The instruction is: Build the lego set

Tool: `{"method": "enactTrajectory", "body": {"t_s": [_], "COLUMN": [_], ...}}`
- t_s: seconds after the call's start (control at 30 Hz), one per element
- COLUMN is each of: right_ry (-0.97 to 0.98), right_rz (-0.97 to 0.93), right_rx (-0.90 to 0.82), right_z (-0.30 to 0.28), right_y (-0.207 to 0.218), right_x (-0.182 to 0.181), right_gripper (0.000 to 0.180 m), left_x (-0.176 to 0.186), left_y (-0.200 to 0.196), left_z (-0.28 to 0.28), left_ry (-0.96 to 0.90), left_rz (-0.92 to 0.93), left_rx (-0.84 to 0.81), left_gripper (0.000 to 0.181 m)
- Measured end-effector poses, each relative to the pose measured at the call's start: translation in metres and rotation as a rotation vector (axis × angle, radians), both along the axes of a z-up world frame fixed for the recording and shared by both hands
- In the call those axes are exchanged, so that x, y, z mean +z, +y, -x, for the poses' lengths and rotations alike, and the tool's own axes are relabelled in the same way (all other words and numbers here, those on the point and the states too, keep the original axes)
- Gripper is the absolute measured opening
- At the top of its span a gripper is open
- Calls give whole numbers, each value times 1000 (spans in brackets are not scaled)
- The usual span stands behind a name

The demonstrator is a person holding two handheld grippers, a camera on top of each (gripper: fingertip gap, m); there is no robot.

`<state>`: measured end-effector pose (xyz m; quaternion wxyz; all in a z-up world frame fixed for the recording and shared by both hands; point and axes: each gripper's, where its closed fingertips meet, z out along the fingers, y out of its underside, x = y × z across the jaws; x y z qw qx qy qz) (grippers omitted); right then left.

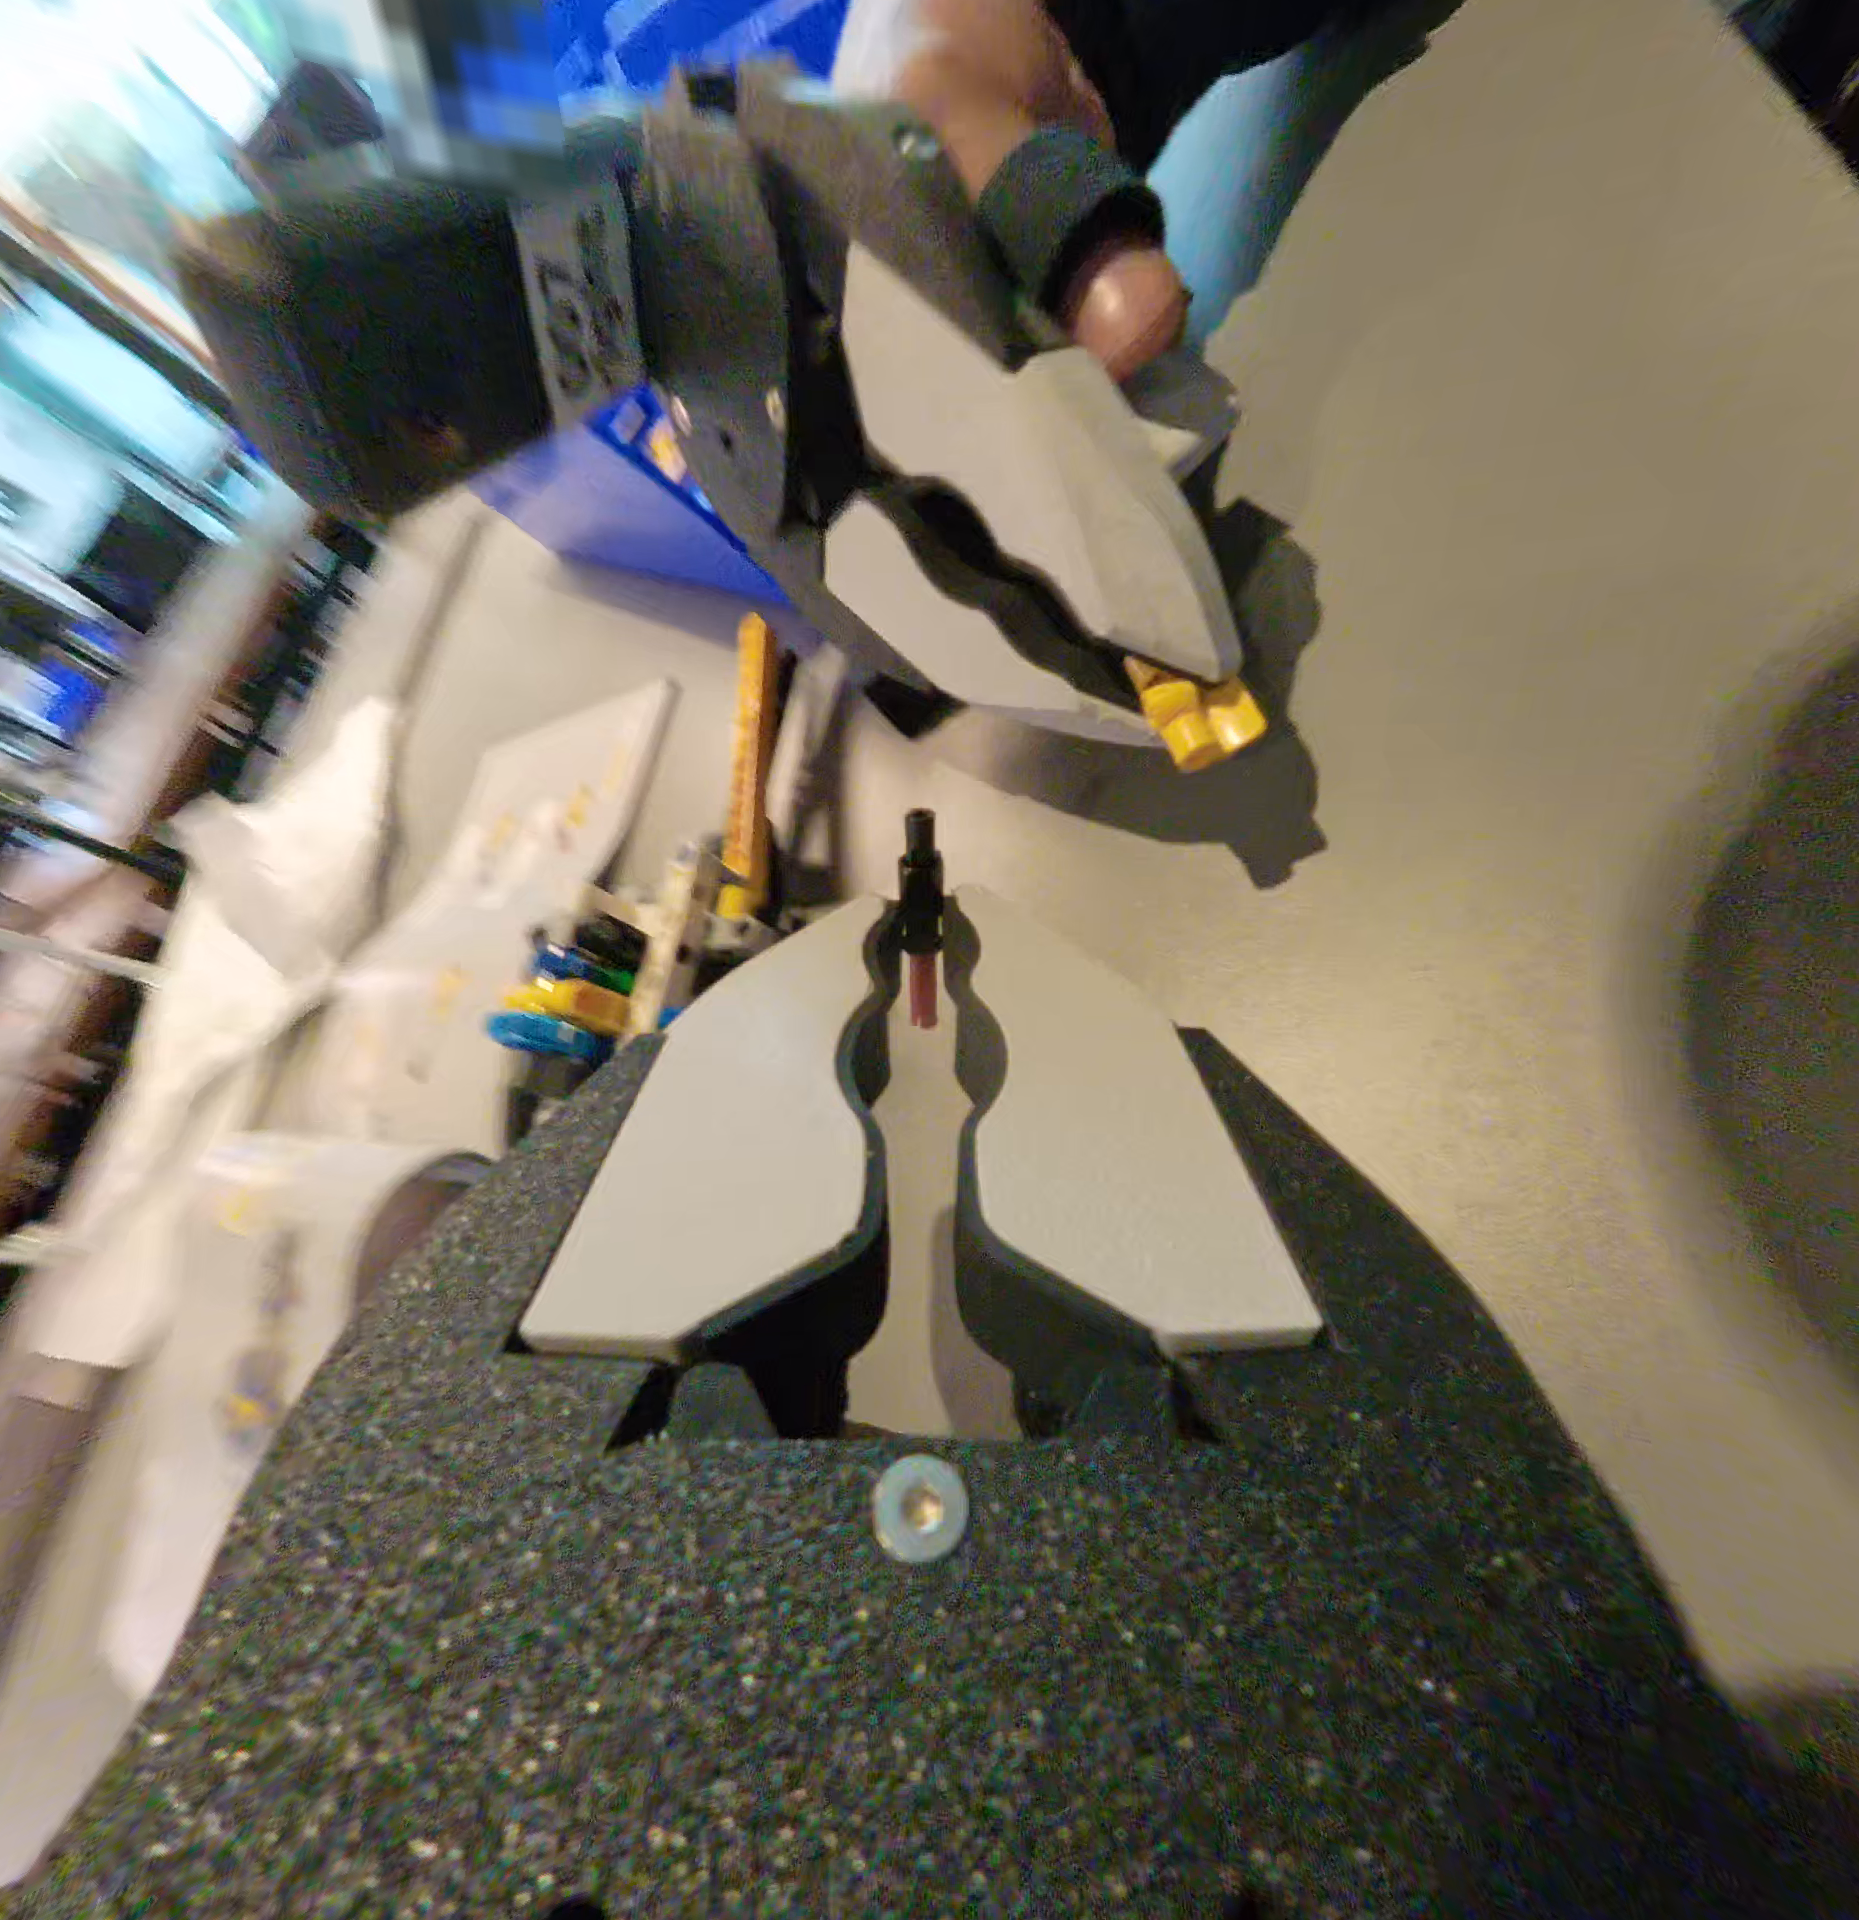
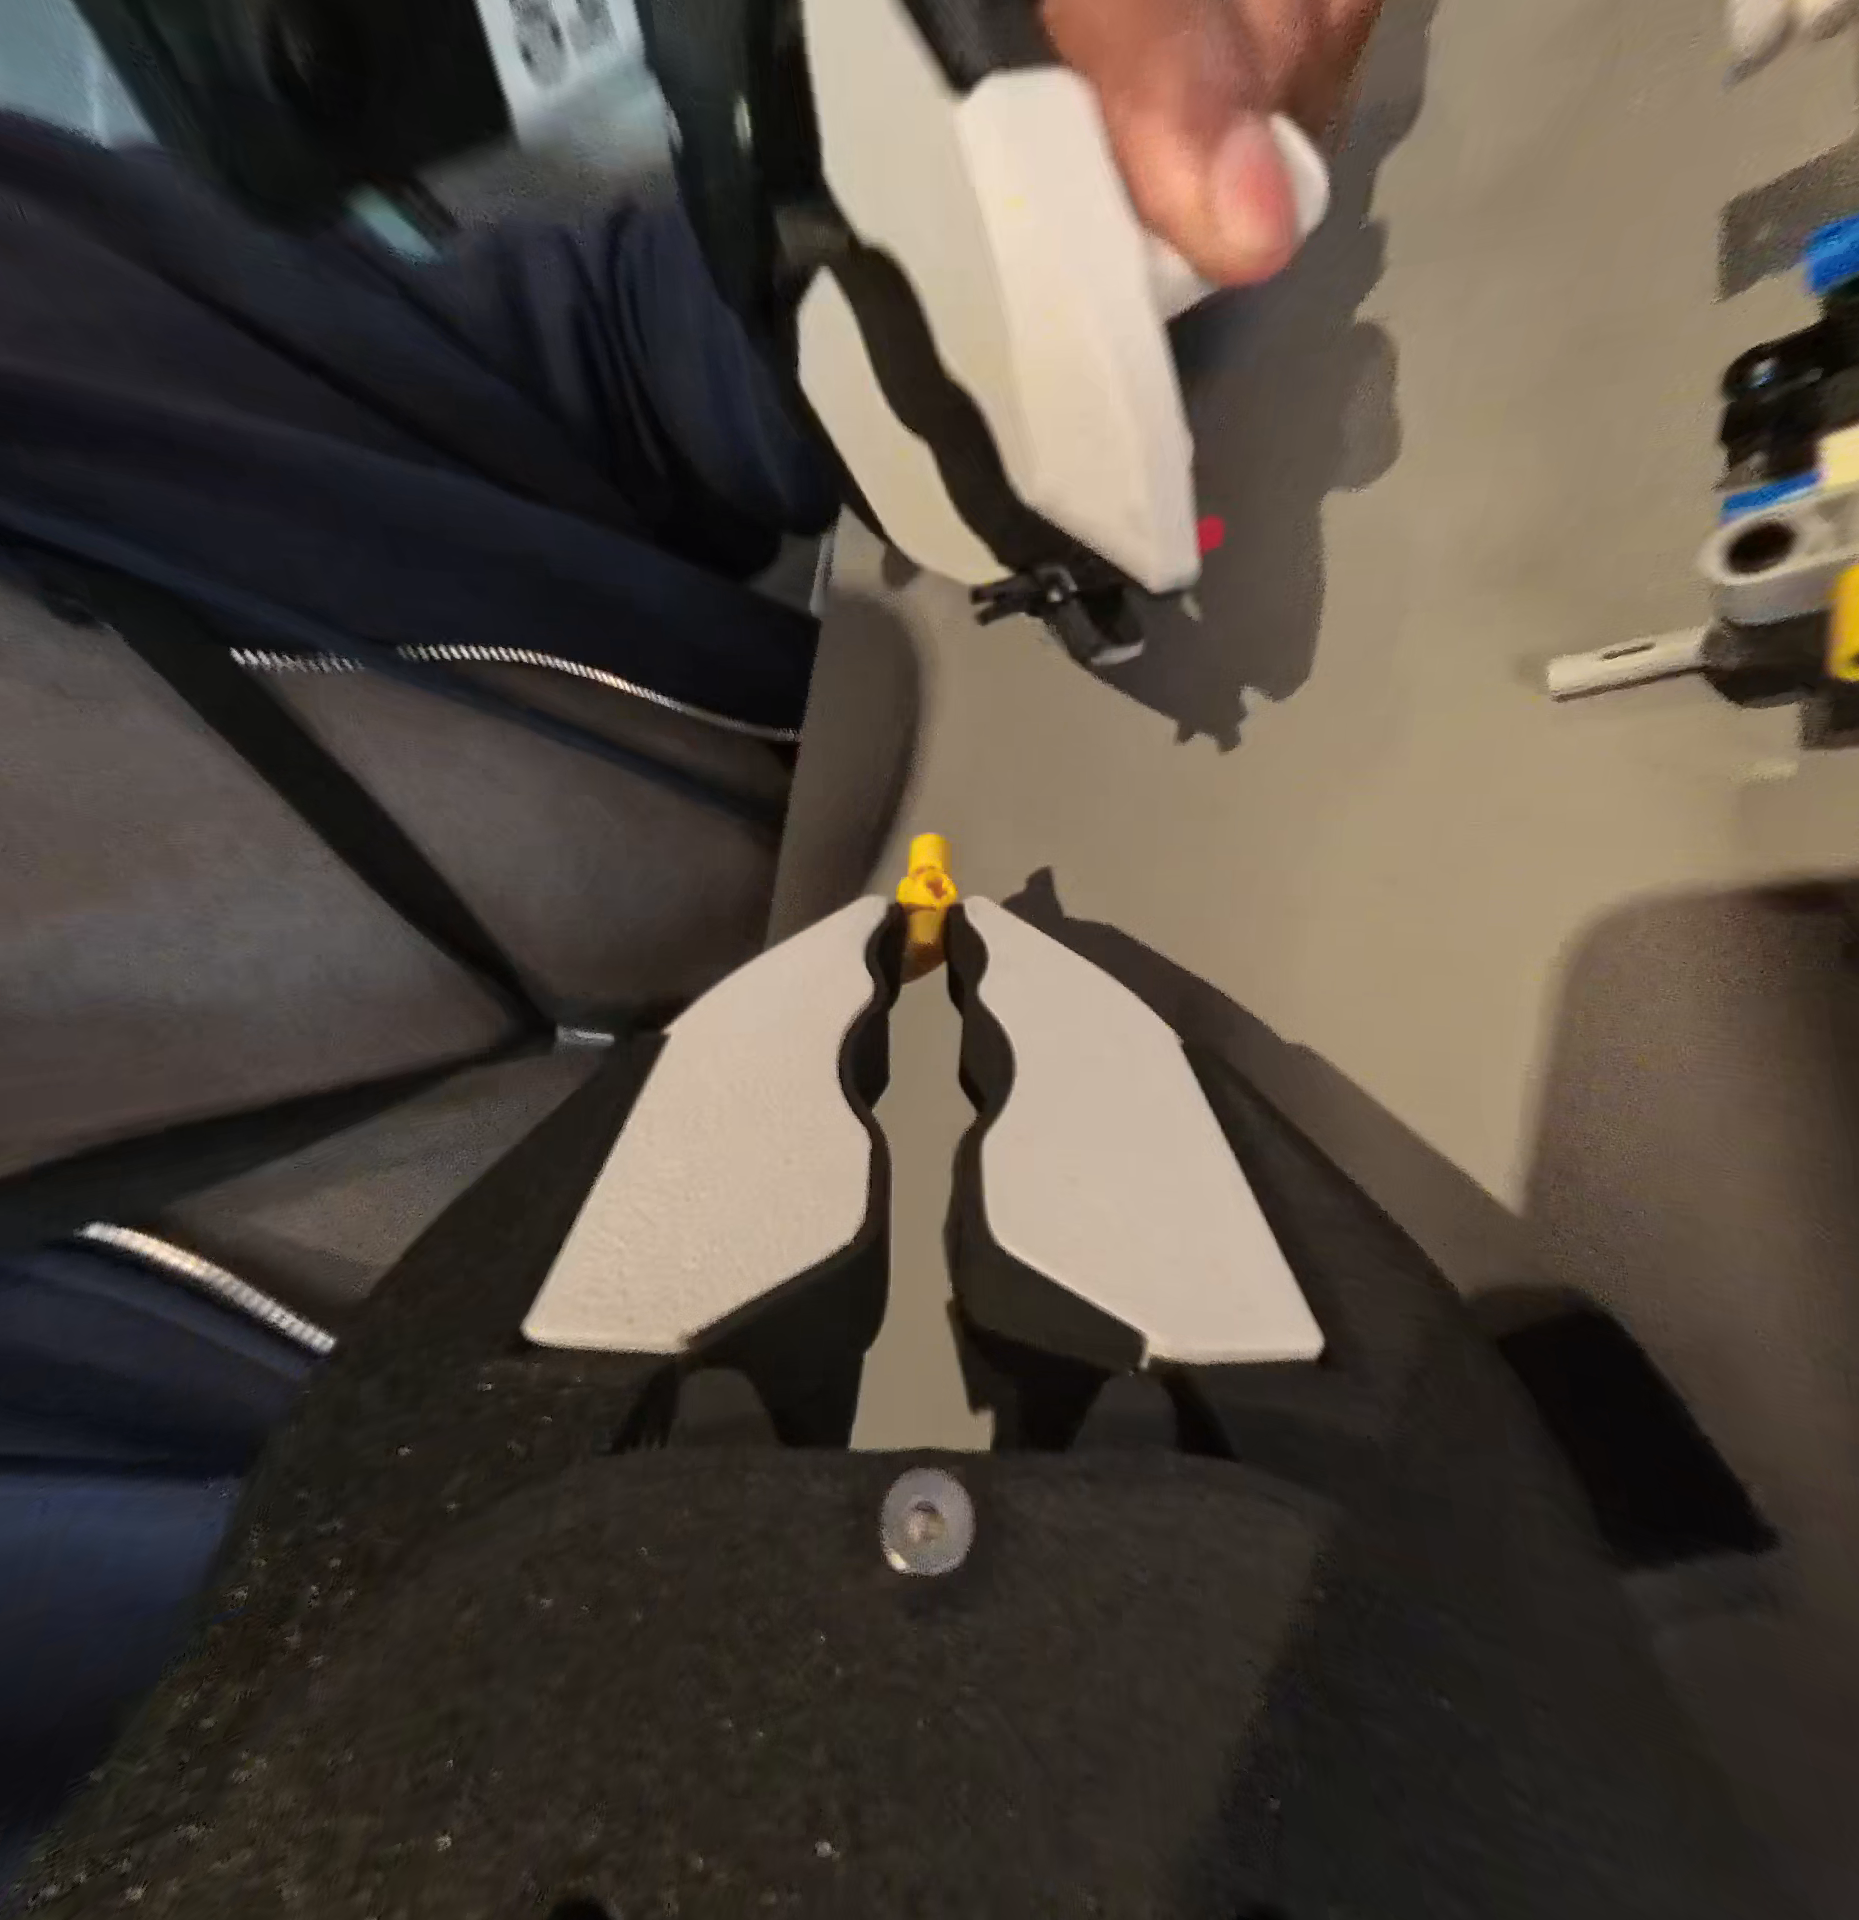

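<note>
Left wrist view: left tongs [image 1: 917,914] pinch a black pin [image 1: 919,873] pointing straight out past the tips. Right tongs [image 1: 1195,696] clamp a yellow connector [image 1: 1202,717] just up and right of it (both above the bench [image 1: 1527,727]), so the pin likely goes in there.

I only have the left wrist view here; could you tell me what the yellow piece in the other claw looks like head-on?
Observer: The yellow piece shows a cross-shaped hole at its tip, pinched in the right claw.
Operator: Thank you. Is anything beyond it?
Observer: A dark zipped jacket, left of that claw.
Operator: And where is the build?
Observer: A partly built model sits at the right edge, on the table.
</note>
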<state>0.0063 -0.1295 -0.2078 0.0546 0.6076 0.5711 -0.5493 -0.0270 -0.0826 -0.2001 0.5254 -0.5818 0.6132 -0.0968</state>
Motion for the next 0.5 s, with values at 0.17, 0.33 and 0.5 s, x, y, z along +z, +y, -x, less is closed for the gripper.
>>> {"method": "enactTrajectory", "body": {"t_s": [0.17, 0.33, 0.5], "right_ry": [-14, -14, -40], "right_rz": [-61, -118, -206], "right_rx": [125, 245, 388], "right_z": [-2, -5, -13], "right_y": [-9, -13, -20], "right_x": [-5, -7, -12], "right_gripper": [8, 8, 8], "left_x": [-17, -17, -19], "left_y": [-12, -28, -30], "left_z": [0, -6, -6], "left_ry": [-31, -122, -149], "left_rz": [481, 856, 951], "left_rx": [47, 23, 41], "left_gripper": [7, 8, 7]}}
